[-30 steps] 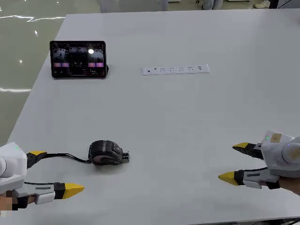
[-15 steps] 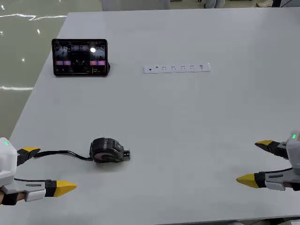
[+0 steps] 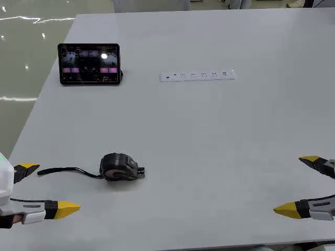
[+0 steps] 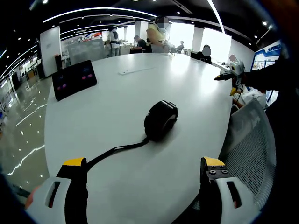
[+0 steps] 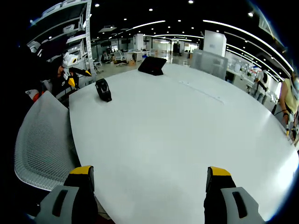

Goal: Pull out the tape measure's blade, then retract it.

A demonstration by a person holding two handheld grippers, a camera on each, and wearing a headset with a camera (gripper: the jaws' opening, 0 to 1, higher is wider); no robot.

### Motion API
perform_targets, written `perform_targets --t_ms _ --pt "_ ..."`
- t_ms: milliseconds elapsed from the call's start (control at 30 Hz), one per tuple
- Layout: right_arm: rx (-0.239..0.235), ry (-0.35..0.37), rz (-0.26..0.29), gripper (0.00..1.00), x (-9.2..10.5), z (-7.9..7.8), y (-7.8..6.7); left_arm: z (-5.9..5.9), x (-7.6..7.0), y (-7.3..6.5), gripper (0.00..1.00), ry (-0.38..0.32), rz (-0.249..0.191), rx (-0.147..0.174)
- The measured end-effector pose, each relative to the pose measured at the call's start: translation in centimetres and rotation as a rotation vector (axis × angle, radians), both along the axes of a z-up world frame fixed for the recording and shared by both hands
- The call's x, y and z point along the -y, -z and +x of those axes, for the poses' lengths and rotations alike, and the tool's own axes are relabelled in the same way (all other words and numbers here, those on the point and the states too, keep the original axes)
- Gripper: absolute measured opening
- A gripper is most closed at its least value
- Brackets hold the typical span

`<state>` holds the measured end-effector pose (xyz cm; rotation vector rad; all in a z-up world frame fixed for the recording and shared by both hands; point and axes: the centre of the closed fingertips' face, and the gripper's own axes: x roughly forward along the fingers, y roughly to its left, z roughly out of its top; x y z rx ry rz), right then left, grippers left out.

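Our left gripper [image 3: 52, 187], jaws spread, sits left of the tape measure [image 3: 121, 167], whose strap [image 3: 63, 170] trails toward it. The tape measure lies on the white table [image 3: 220, 136], long axis left to right, blade mouth pointing right. Behind it we see a tablet [image 3: 89, 64] and a power strip [image 3: 197, 76]. Well to its right, our right gripper [image 3: 296, 184] is spread too.

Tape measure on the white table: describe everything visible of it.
The round black tape measure, its case plastic-looking, rests on the white table, blade retracted, its end tab pointing right in the head view. A black wrist strap trails left toward the open left gripper. Nothing grips it.
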<state>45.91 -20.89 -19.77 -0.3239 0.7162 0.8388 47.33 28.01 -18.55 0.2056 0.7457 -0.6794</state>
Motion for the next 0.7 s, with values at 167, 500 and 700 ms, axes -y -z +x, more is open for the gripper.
perform_targets --t_ms 167,500,700 --pt "-0.003 -0.008 0.0 0.99 -0.23 -0.02 -0.03 -0.11 -0.13 -0.06 0.98 -0.001 0.003 -0.005" --pt "-0.002 -0.017 0.007 0.99 -0.53 0.29 -0.44 -0.3 -0.35 -0.01 0.99 -0.005 -0.002 -0.015" --pt "-0.012 -0.016 0.012 0.99 -0.62 0.18 -0.32 -0.61 -0.28 0.26 0.96 -0.003 -0.007 -0.038"
